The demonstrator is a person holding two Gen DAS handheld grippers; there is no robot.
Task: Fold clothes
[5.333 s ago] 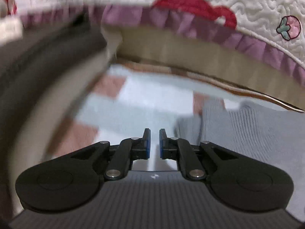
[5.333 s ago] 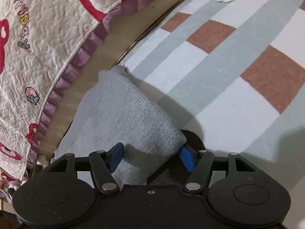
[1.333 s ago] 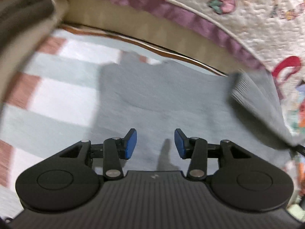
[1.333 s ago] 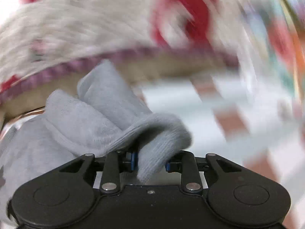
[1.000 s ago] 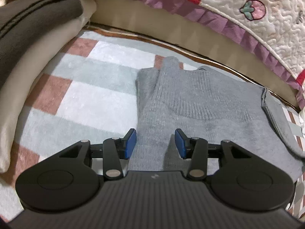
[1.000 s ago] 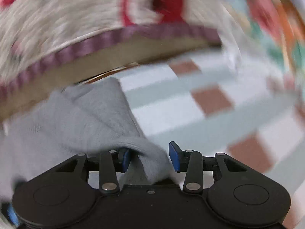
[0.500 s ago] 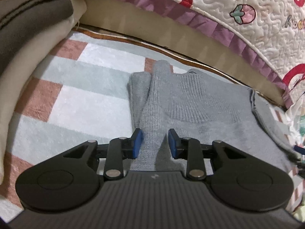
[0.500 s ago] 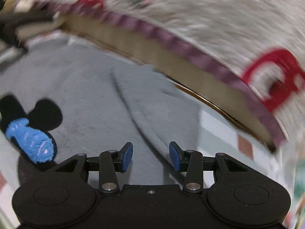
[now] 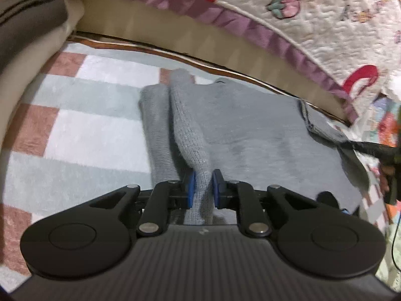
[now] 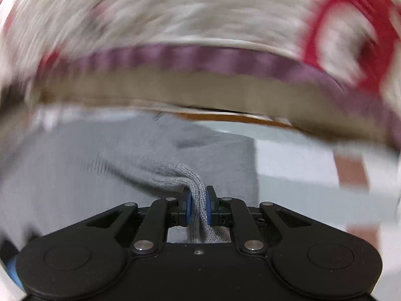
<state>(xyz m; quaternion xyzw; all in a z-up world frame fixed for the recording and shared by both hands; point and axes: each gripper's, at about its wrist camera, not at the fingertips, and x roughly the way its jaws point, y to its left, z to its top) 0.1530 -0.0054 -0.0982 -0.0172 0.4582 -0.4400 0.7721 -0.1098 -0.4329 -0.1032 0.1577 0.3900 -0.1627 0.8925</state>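
on checked blanket [image 9: 82, 135], grey sweater [image 9: 245, 130], both tongs pinching its folds

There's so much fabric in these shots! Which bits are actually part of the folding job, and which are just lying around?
Part of the job:
- grey knitted sweater, lying on the checked blanket
- left gripper, shut on a fold of it
- right gripper, shut on another pinch of it

Just lying about:
- checked blanket underneath
- quilted cover with purple frill
- dark folded cloth at the left
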